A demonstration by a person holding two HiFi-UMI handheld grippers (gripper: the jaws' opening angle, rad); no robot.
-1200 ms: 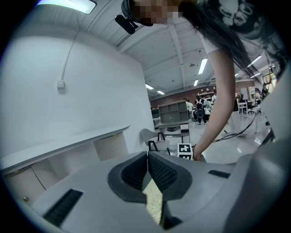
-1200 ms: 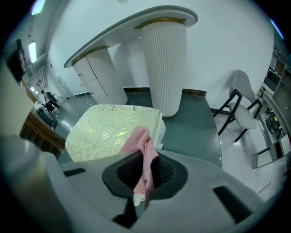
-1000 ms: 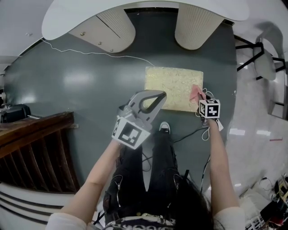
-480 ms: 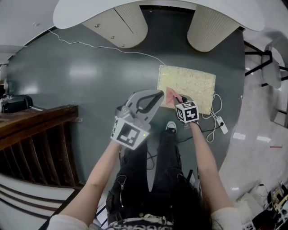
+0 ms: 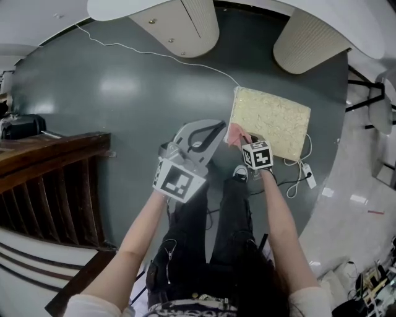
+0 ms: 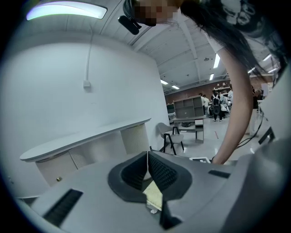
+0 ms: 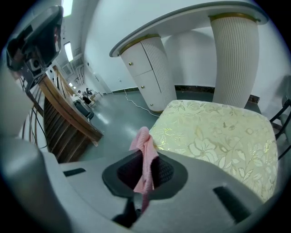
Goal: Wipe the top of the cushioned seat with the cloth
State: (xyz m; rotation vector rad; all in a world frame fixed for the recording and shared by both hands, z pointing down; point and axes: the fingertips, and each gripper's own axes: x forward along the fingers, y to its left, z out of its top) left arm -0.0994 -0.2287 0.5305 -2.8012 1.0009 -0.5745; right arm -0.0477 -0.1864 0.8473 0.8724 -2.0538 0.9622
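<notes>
Compared with a second ago, the right gripper [image 5: 240, 138] has slid across the near edge of the cushioned seat [image 5: 275, 124]. Back then it sat near the seat's 5 o'clock corner, now it's at the 7 o'clock corner, pretty much where it already was half a second ago. The head view has also swung, so the seat now lies at about 1 o'clock from the person's shoes and looks tilted. The left gripper [image 5: 215, 128] hasn't really changed its pose; it hangs over the grey floor [image 5: 124, 93], at 9 o'clock from the right one and just beside it.

The right gripper's jaws are clamped on the pink cloth [image 7: 144, 157], which is bunched up. A fold sticks out past the tips and the rest trails back between the pads. In the right gripper view that fold sits right at the seat's corner, at 10 o'clock from the jaws. I can't tell if it actually touches the cream floral fabric.

The left gripper's jaws are pressed together at the tips with nothing gripped.

A white worktop [image 5: 142, 7] on ribbed pedestals stands at 12 o'clock beyond the seat, and a wooden railing [image 5: 55, 155] runs at 9 o'clock.
</notes>
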